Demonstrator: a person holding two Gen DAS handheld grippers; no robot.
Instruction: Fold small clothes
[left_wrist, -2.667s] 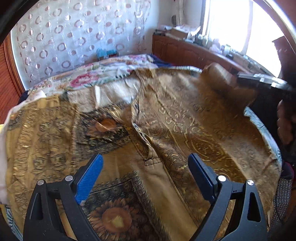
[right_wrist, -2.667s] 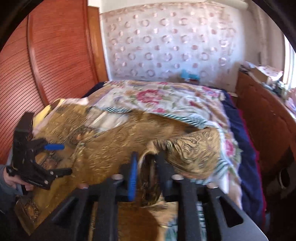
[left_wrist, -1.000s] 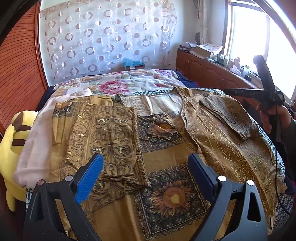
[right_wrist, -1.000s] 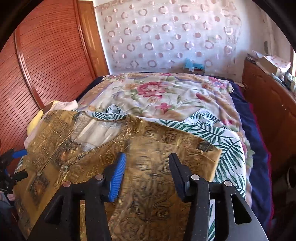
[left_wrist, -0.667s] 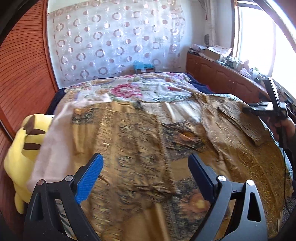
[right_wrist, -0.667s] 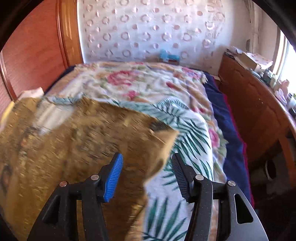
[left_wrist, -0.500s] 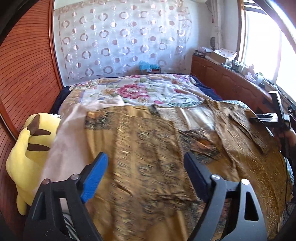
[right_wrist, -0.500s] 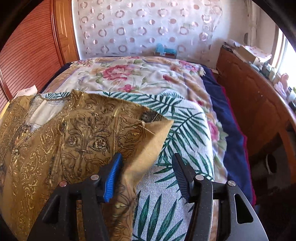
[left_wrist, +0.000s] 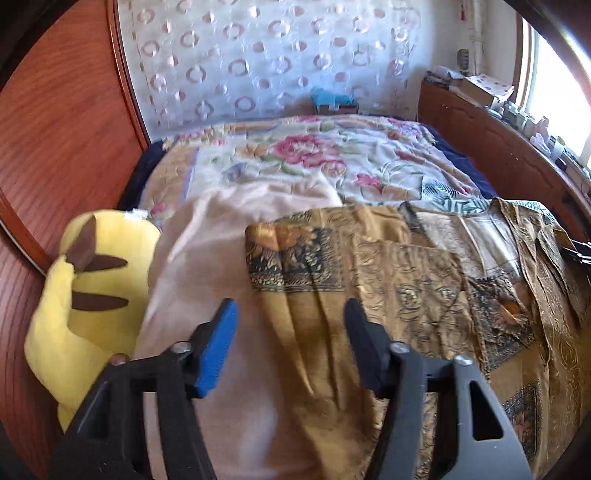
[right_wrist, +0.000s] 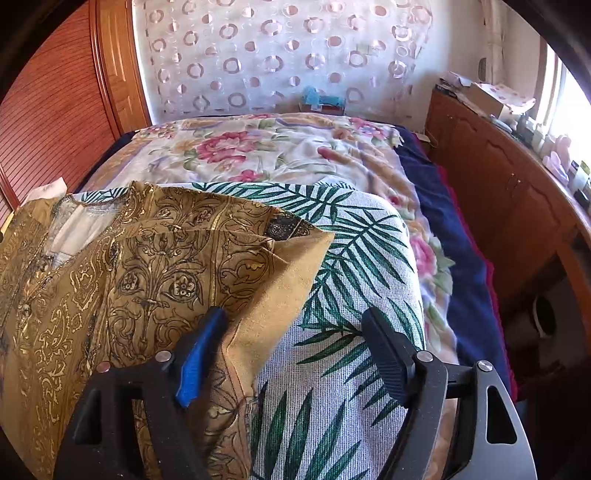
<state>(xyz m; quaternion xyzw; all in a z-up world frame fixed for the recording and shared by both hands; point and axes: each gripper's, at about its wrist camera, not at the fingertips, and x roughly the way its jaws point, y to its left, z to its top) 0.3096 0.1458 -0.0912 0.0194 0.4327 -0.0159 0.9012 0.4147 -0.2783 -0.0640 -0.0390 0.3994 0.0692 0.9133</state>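
Far left of the left gripper (left_wrist: 290, 345), against the wooden wall panel (left_wrist: 66, 140): a yellow plush toy (left_wrist: 88, 295). Nearer in, a pale cream blanket (left_wrist: 207, 266) under the blue-padded finger. Fingers of this gripper about half apart and just been closing, with the left edge of the gold patterned shirt (left_wrist: 369, 280) running up between them; pads not seen pressing on cloth, so nothing held yet. Ahead of the fingers, the shirt's dark-bordered sleeve folded across its front; beyond, a floral bedspread (left_wrist: 314, 155) and a circle-print curtain (left_wrist: 266, 55).

Over at the right gripper (right_wrist: 291, 349): fingers wide apart and just been opening, gripping nothing. Blue-padded finger lying over the shirt's (right_wrist: 155, 266) right edge; black finger over a palm-leaf print cover (right_wrist: 351, 251), bare cover between the two. Further right, a dark blue sheet (right_wrist: 454, 236), then a wooden cabinet (right_wrist: 517, 206) under the window.

Step in hand, by the look of it: sleeves turned in, both grippers settling on the side edges for the next fold. Next move probably calls for each pair of fingers to sink onto its own edge and pinch shirt cloth alone, not blanket or cover beneath, then carry both edges together evenly. Right fingers likely need shifting left to straddle the shirt edge first.
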